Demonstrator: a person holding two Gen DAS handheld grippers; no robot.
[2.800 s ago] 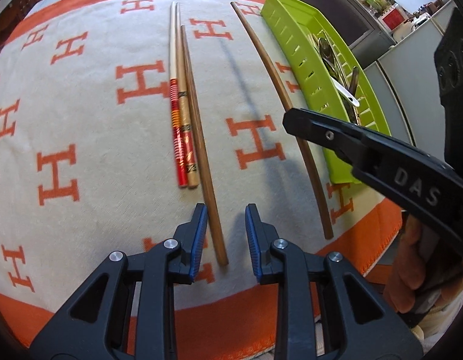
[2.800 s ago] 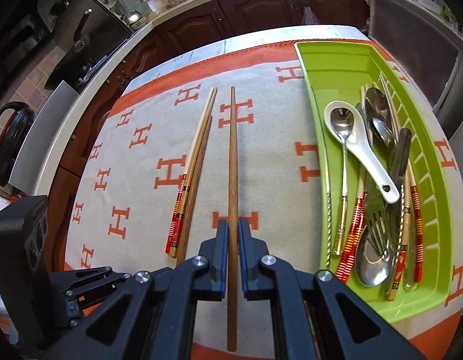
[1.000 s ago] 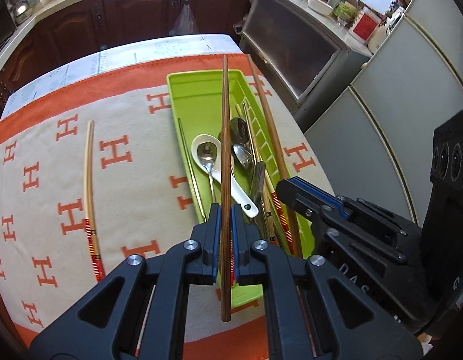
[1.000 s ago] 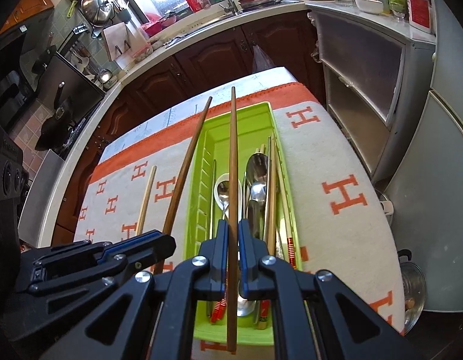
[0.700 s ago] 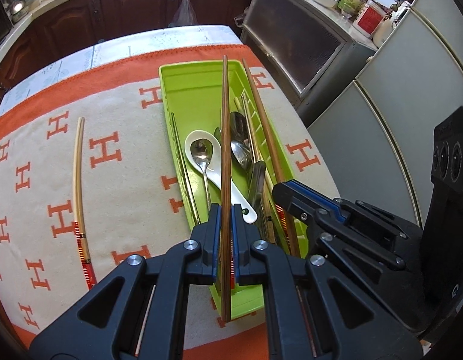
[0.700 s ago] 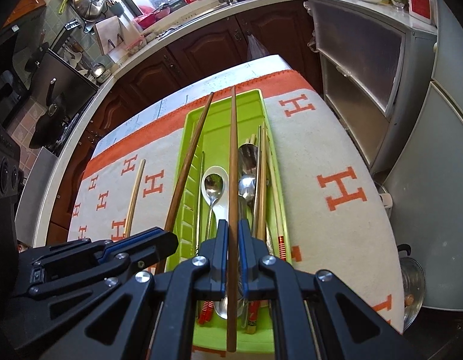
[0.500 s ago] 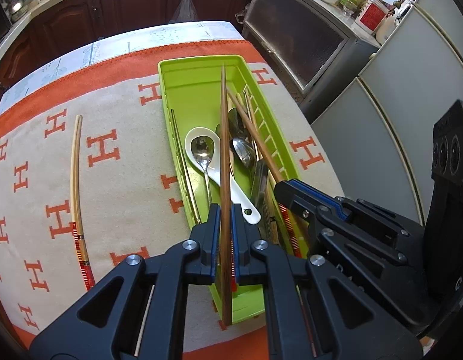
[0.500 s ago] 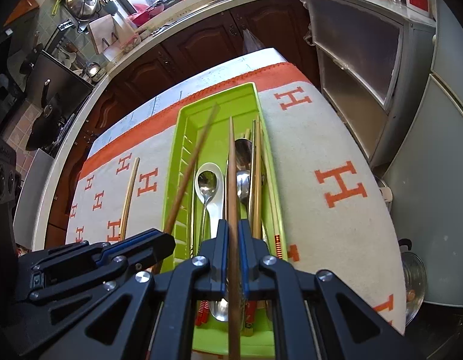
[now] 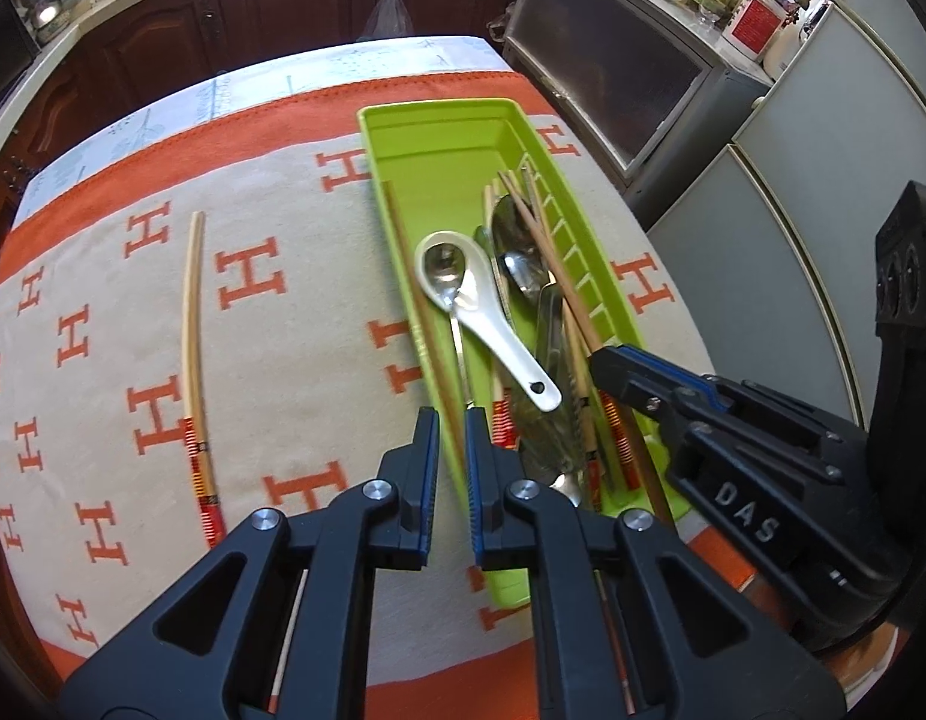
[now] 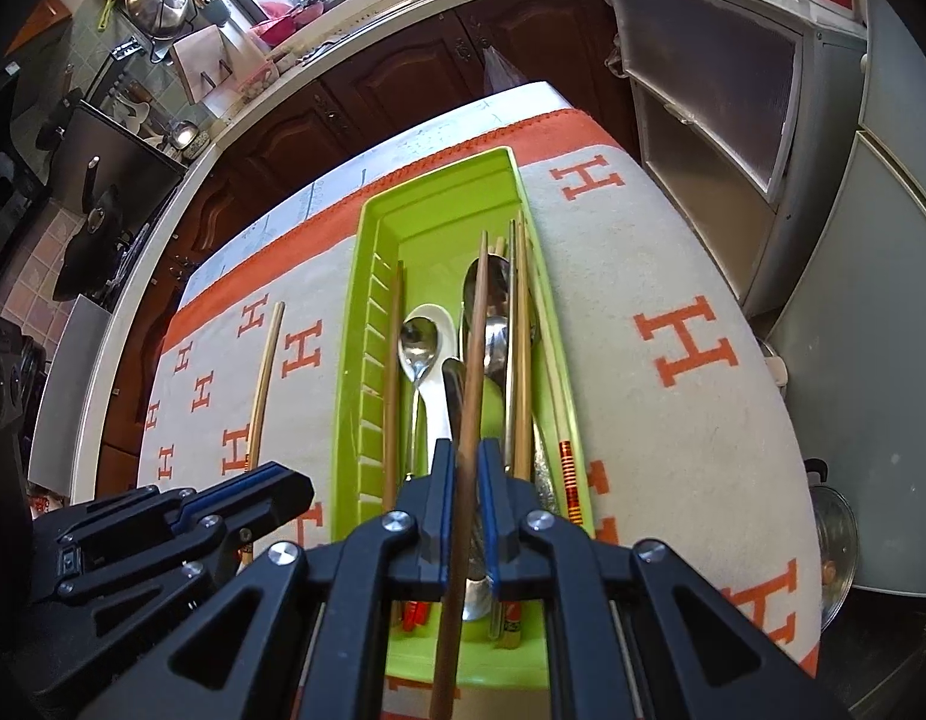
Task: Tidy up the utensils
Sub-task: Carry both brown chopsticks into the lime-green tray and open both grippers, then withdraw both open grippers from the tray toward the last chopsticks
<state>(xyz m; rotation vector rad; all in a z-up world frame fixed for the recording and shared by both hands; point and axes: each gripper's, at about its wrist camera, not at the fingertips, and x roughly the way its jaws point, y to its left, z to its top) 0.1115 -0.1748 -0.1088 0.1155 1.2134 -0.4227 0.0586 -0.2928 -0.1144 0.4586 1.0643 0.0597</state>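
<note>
My left gripper (image 9: 451, 438) hovers over the near end of the green tray (image 9: 439, 138), jaws all but closed with nothing gripped. Its brown chopstick (image 9: 415, 300) lies blurred in the tray along the slotted wall (image 10: 393, 360), clear of the left gripper (image 10: 301, 483). My right gripper (image 10: 465, 462) is shut on the other brown chopstick (image 10: 475, 348). That chopstick slants down, its far tip over the metal spoons. A white ceramic spoon (image 9: 493, 330) and several utensils fill the tray. A pale red-banded chopstick (image 9: 193, 324) lies on the cloth.
The tray sits on a cream cloth with orange H marks (image 9: 283, 360) near the table's right edge. Beyond that edge stand grey cabinets (image 9: 793, 240), and a lidded pot (image 10: 829, 552) sits on the floor. Dark wooden cupboards run behind the table.
The left gripper's brown chopstick has slipped from its jaws and dropped into the tray by the slotted wall. The right gripper's chopstick has tipped down into the tray, still between the jaws.
</note>
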